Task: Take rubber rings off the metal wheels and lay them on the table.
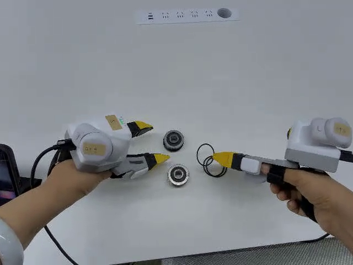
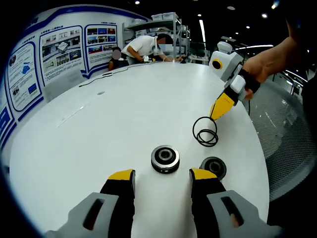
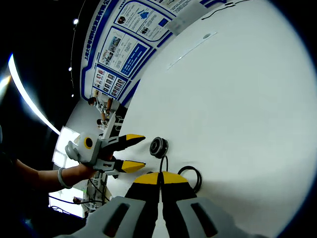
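Two metal wheels lie flat mid-table, one farther (image 1: pixel 174 140) and one nearer (image 1: pixel 178 174). To their right, black rubber rings (image 1: pixel 211 161) lie loose and overlapping on the white table (image 1: pixel 182 221). My left gripper (image 1: pixel 151 143) is open just left of the wheels; in its own view the jaws (image 2: pixel 162 176) stand apart right before one wheel (image 2: pixel 165 158), the other wheel (image 2: pixel 214 167) to the right. My right gripper (image 1: pixel 216 158) is shut, its yellow tip touching the rings' edge (image 2: pixel 205 133); I cannot tell whether it pinches one. Its own view shows the shut tips (image 3: pixel 159 178), a ring (image 3: pixel 190 176) and a wheel (image 3: pixel 158 147).
A white power strip (image 1: pixel 187 15) lies at the table's far edge. A black cable (image 1: pixel 41 160) trails from the left gripper toward a dark device (image 1: pixel 6 176) at the left edge. People stand at the far end of the table (image 2: pixel 143 47).
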A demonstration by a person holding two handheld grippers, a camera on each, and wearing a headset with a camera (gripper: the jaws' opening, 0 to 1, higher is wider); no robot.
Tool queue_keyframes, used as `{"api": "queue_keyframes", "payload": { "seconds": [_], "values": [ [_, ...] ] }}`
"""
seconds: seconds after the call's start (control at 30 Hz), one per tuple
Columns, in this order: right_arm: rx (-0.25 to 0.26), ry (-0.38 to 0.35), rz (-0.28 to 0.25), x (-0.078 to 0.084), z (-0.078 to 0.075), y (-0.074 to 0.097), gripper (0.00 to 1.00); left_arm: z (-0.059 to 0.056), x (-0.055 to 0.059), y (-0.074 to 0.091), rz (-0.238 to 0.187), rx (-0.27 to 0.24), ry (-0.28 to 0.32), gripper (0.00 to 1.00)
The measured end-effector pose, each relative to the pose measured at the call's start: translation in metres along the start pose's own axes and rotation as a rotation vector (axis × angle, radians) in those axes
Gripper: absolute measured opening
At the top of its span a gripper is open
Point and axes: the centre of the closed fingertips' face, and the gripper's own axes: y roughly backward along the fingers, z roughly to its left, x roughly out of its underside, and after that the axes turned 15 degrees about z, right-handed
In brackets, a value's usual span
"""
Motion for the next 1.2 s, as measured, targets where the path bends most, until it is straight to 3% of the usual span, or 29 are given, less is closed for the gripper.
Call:
{"api": "queue_keyframes", "payload": {
  "seconds": [0.47, 0.57, 0.77, 0.97, 1.2],
  "values": [
    [0.070, -0.036, 0.038, 0.015, -0.022, -0.001, 0.04, 0.002, 0.007, 0.004, 0.003, -0.004, 0.016, 0.48],
    [0.102, -0.008, 0.049, 0.017, -0.024, -0.001, 0.09, 0.001, 0.007, 0.003, 0.004, -0.001, 0.015, 0.47],
    [0.195, 0.110, 0.124, 0.024, -0.031, 0.001, 0.15, 0.003, 0.006, 0.002, 0.005, -0.003, 0.021, 0.46],
    [0.201, 0.125, 0.112, 0.017, -0.034, 0.007, 0.15, 0.003, 0.003, 0.002, -0.001, -0.003, 0.018, 0.44],
    [0.169, 0.139, 0.078, -0.003, -0.020, 0.001, 0.16, 0.003, -0.004, 0.001, -0.011, -0.002, 0.012, 0.36]
  ]
}}
